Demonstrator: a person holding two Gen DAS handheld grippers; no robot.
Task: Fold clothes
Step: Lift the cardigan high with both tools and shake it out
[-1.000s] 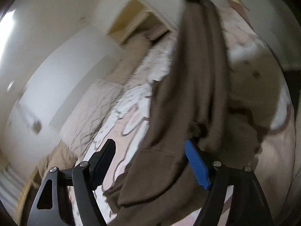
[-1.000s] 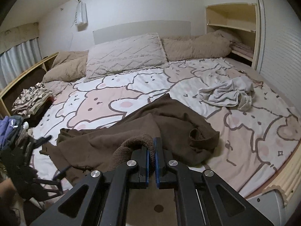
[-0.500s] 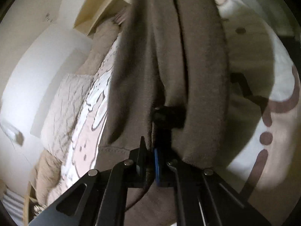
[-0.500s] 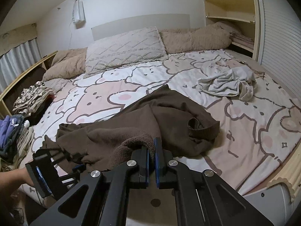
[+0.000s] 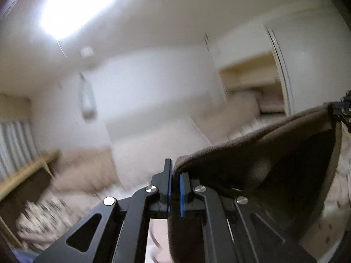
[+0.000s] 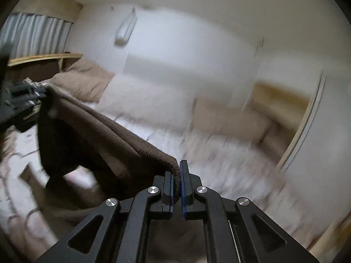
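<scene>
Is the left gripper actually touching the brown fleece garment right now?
Touching. In the left wrist view the left gripper has its jaws shut on the edge of the brown fleece garment, which emerges between the pads.

A bedroom, blurred by motion. White walls (image 6: 197, 50) meet a white ceiling, where a bright light (image 5: 83, 6) glares. A white air conditioner (image 6: 125, 30) hangs high on the far wall. Grey-striped curtains (image 6: 33, 35) cover a window at the left, above a wooden ledge (image 6: 46, 57). A wide bed (image 6: 219, 153) with pale patterned bedding carries beige pillows (image 6: 83, 81) along its head. At the right stands a pale wooden shelf alcove (image 5: 252, 76).
</scene>
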